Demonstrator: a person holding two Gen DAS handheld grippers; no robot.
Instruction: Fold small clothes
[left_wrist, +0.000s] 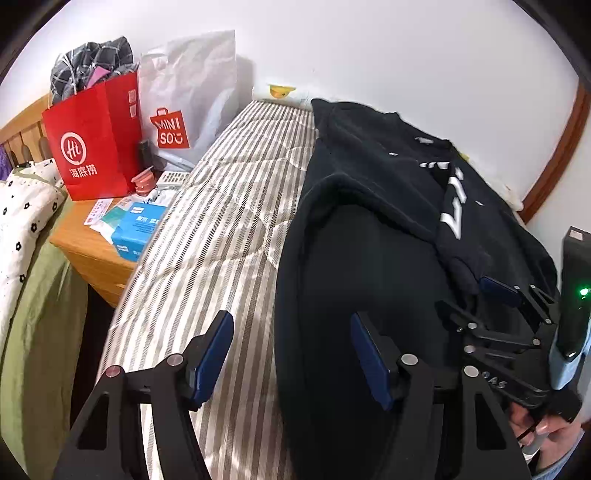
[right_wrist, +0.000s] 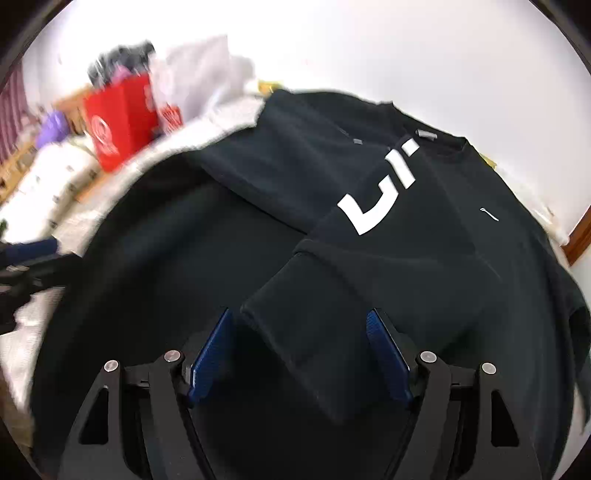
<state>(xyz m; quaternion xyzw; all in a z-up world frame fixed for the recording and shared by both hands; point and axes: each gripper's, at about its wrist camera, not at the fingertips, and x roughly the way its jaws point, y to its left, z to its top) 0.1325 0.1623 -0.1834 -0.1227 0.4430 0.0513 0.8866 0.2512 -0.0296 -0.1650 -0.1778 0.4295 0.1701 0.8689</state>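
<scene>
Currently: black cotton sweatshirt with white lettering, spread on striped quilted bed.
Sleeves folded across its front. Left hand-held gripper released, straddling the garment's edge; right hand-held gripper released, blue pads either side of a sleeve cuff, not pressing. Red paper bag on wooden nightstand beside.

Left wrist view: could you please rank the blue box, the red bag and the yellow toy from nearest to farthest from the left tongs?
1. Blue box, on the nightstand, left.
2. Red bag, behind it, upper left.
3. Yellow toy, far end by the wall.
</scene>
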